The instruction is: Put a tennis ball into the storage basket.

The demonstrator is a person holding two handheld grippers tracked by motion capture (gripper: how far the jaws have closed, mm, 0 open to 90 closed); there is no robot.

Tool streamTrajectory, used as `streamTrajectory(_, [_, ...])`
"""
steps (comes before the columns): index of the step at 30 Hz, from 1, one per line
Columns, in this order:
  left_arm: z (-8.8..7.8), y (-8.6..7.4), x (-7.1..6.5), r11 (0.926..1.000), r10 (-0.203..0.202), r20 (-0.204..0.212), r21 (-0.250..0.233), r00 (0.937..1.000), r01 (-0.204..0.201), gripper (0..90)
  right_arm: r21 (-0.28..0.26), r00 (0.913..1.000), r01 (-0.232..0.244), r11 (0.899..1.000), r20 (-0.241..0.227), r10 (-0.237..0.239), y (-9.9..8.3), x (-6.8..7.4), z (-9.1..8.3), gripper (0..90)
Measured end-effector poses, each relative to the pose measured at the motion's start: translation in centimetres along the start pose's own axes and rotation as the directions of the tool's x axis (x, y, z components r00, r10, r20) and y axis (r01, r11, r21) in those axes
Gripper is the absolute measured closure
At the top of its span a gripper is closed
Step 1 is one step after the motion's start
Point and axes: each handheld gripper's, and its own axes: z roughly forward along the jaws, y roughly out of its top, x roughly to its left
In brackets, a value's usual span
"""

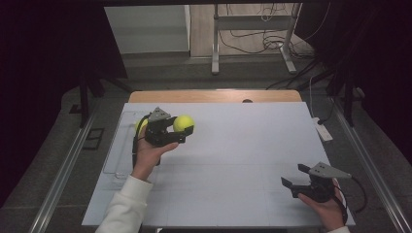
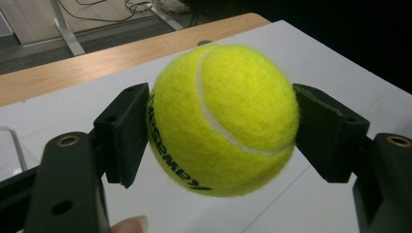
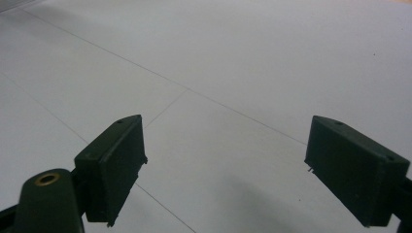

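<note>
**Tennis ball held over the left part of the table**

We see the yellow tennis ball (image 2: 223, 119) clamped between the two black jaws of the left gripper (image 1: 180, 130), one pad pressed on each side of the felt. In the high view the ball (image 1: 183, 124) hangs above the left half of the white table top (image 1: 243, 145), toward the far side, apart from the surface as far as we can tell.

To carry this step well, we judge the squeeze should stay even: the ball is round and springy, so pads sitting across its widest part, as they appear to here, give the safest hold. A slow, level move would keep it from rolling out.

The right gripper (image 1: 297, 180) rests low near the table's near right corner, its jaws spread wide with nothing between them.

A clear tray (image 1: 116, 145) lies just left of the left hand (image 1: 148, 155), near the table's left edge. We would steer rightward, where the white surface lies open between the two grippers. The wooden strip (image 1: 214, 95) marks the far edge.
</note>
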Motion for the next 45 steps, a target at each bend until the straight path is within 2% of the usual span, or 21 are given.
streamTrajectory(18, [-0.8,-0.1,1.4,0.9996,-0.025,-0.042,-0.016,0.9988,0.024,27.0,0.000,1.0000,0.000,1.000,-0.001,0.000,0.0,0.0,0.0,14.8])
streamTrajectory(45, [-1.7,-0.5,3.6,0.9975,-0.069,-0.101,-0.018,0.9924,0.068,27.0,0.001,1.0000,0.003,1.000,-0.003,-0.003,0.0,0.0,0.0,14.8])
